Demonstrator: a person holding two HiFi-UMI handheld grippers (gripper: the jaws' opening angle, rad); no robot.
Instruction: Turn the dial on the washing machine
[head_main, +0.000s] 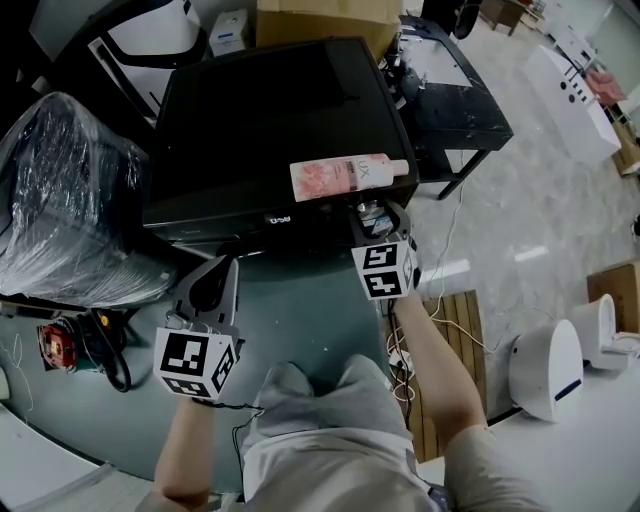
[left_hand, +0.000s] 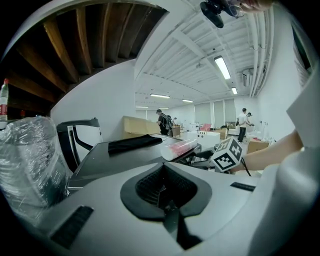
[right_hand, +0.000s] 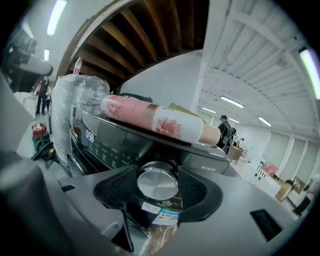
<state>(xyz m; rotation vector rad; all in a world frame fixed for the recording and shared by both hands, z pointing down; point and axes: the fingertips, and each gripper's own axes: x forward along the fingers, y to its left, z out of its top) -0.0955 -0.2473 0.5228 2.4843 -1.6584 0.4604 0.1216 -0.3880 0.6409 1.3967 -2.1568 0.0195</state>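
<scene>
Polished workshop flooring is framing a dark washer (head_main: 260, 130), its dial (right_hand: 157, 181) sitting at lower centre of the right gripper view, apparently pinched by the right tool (right_hand: 158, 187). The left tool (left_hand: 164, 190) is hanging closed and empty. Smooth metal is inviting slippage, and a knock is risking rolling the bottle (head_main: 345, 176) lying just above.

- Right gripper (head_main: 380, 222), marker cube uppermost, meets the round silver dial (head_main: 368, 209) on the glossy black washing machine (head_main: 270, 120).
- Pink plastic bottle (head_main: 345, 176) lies on its side along the machine's front edge.
- Left gripper (head_main: 214, 272) hangs apart at lower left, near a dark plastic-wrapped bundle (head_main: 65, 200).
</scene>
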